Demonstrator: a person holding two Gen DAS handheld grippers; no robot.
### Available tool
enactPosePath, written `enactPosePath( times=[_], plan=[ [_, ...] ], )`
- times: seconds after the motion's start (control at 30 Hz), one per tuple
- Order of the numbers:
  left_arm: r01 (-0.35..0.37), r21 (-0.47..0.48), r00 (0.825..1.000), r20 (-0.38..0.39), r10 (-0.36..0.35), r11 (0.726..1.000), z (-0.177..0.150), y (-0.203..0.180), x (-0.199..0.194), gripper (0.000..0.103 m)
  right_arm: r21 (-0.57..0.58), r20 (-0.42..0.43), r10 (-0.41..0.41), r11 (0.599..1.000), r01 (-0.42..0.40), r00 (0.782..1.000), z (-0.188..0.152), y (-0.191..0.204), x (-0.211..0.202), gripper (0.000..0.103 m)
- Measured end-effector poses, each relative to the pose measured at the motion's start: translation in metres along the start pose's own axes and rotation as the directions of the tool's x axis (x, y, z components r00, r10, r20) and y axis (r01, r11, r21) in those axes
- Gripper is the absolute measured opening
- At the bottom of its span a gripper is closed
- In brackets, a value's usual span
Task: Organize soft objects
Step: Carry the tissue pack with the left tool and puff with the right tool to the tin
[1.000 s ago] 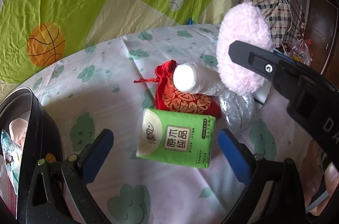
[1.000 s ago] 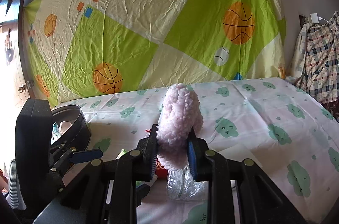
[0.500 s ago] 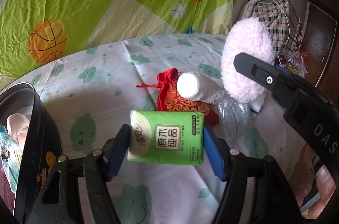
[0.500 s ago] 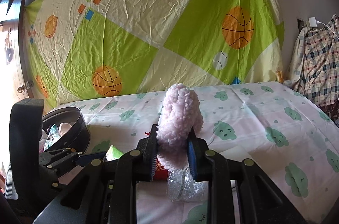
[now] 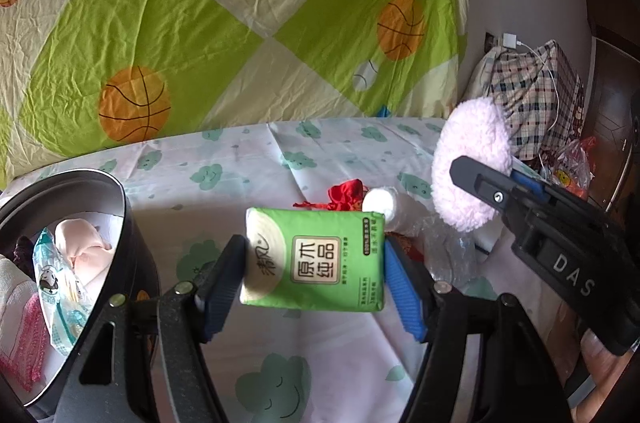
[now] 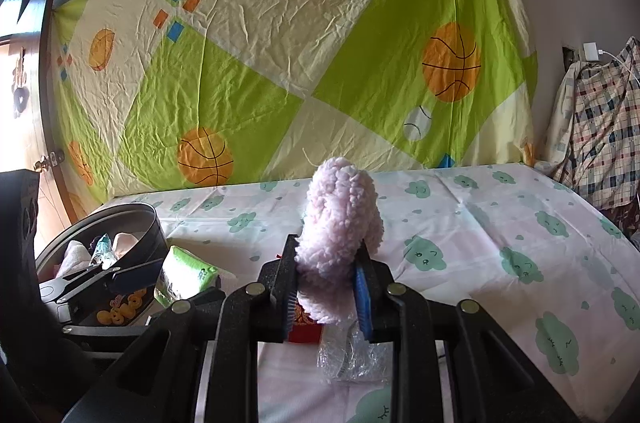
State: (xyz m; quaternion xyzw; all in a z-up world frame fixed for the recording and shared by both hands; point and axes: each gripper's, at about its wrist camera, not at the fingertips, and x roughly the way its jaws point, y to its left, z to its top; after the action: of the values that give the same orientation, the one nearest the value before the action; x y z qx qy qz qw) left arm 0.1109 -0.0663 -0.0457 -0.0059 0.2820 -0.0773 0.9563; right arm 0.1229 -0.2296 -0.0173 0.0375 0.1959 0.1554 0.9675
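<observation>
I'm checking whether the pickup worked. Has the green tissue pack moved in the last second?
Yes. The green tissue pack, clamped in the left gripper, has risen off the cloud-print sheet and shifted left toward the black bin.

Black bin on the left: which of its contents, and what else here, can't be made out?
- Black bin: left wrist view's edge cuts off its contents; right wrist view shows them too small.
- Red pouch: mostly hidden behind the green tissue pack in the left hand-held gripper.
- Clear plastic bag: contents hidden under the pink fluffy item.
</observation>
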Motion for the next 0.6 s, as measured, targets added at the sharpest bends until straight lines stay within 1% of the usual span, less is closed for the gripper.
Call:
enactPosePath(
  times=[0.17,0.33,0.6],
  plan=[
    [-0.024,-0.028,0.997,0.066,0.026,0.999,-0.001,0.006,-0.011,0.068,0.007,0.030,0.008,1.000,-0.009,1.000,0.000,-0.001,-0.005,0.026],
    [-0.052,-0.043,0.990,0.132,0.057,0.998,-0.003,0.009,-0.023,0.068,-0.005,0.049,0.008,1.000,-0.008,0.999,-0.001,0.004,-0.009,0.026],
    [-0.076,-0.050,0.978,0.193,0.085,0.996,-0.006,0.015,-0.037,0.068,-0.019,0.071,0.025,1.000,-0.024,0.997,-0.002,0.015,-0.012,0.026]
  ],
)
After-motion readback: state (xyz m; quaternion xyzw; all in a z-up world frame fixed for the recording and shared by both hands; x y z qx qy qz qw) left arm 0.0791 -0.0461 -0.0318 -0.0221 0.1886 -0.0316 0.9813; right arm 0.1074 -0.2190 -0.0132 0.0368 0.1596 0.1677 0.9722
